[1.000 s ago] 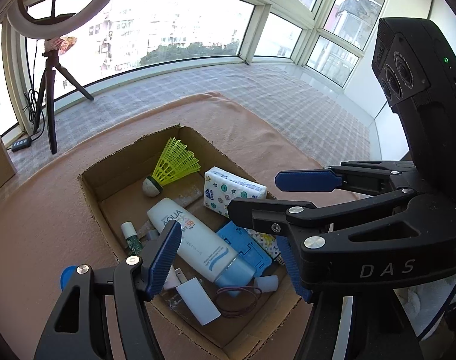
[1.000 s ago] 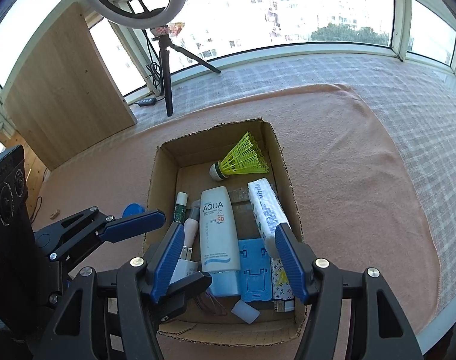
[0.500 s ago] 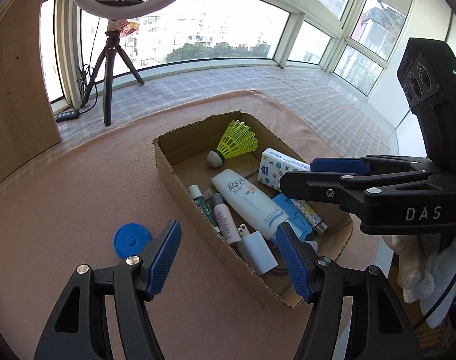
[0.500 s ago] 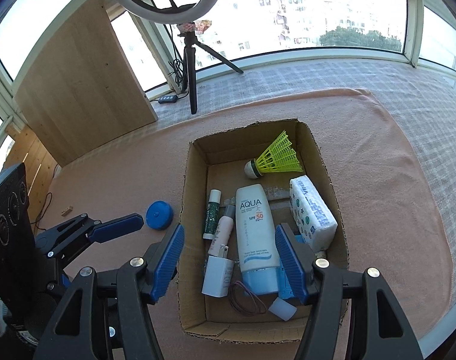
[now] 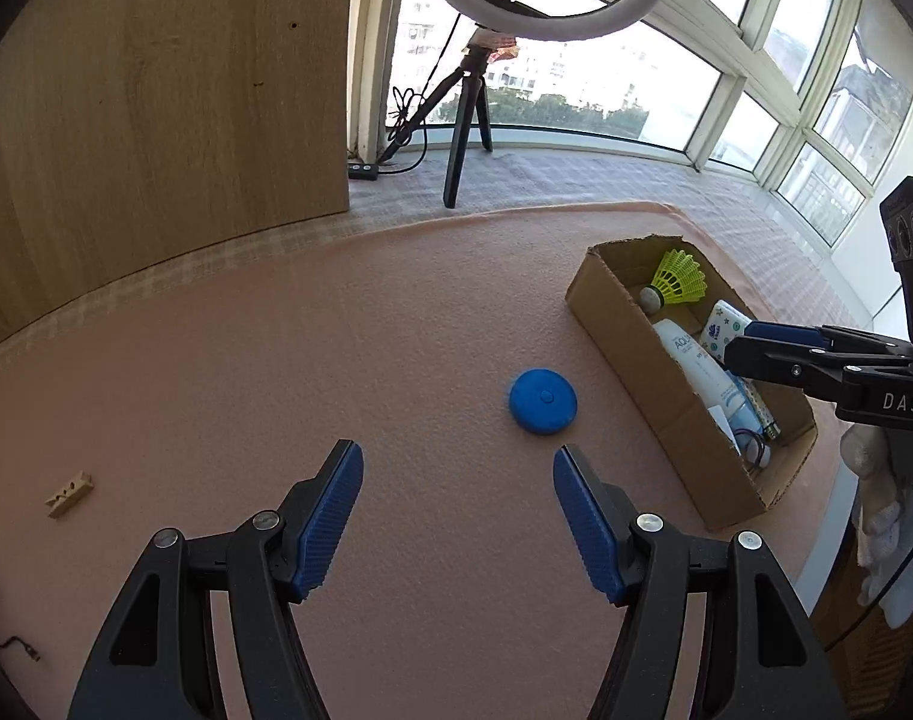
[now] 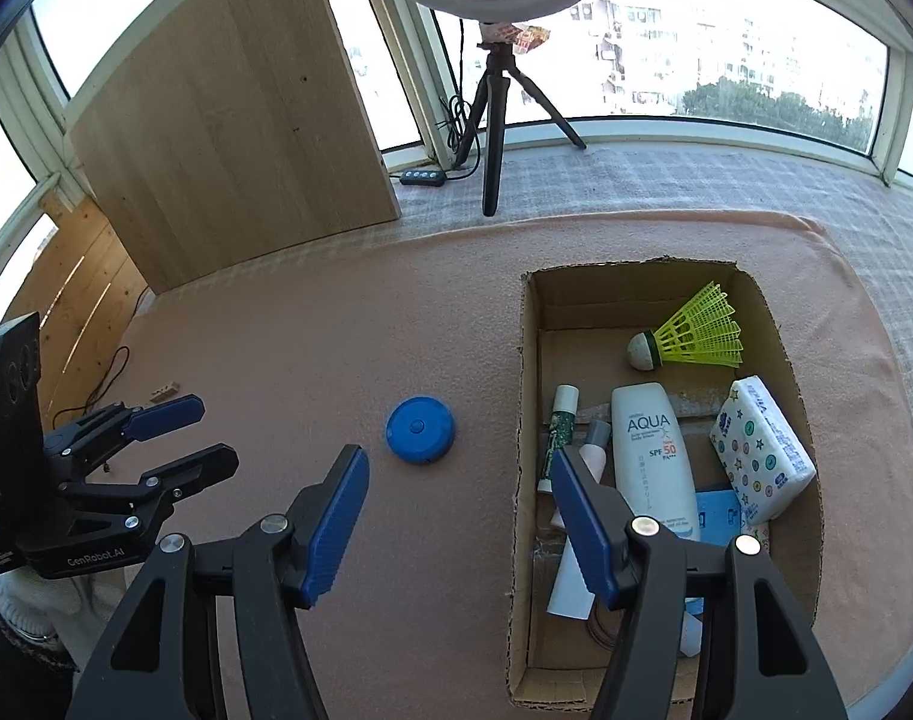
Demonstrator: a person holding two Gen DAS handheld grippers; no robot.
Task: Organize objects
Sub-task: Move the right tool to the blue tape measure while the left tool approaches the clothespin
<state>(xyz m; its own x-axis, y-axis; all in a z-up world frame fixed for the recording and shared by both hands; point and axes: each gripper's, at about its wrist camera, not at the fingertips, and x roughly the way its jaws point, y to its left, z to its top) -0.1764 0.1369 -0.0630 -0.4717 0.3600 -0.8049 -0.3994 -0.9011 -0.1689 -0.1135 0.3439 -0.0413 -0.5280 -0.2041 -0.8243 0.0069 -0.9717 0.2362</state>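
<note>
Left wrist view has swung off the cardboard box toward the blue disc on the mat; left gripper and right gripper both gape wide, empty, so the disc looks next for boxing.

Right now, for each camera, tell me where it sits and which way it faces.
Left wrist: on the left gripper, looking down at the pink cloth and blue disc; own fingers, open, and the right gripper show.
Right wrist: on the right gripper, facing the cardboard box; own open fingers and the left gripper show.
Shared: disc, box, shuttlecock, ring light tripod.
</note>
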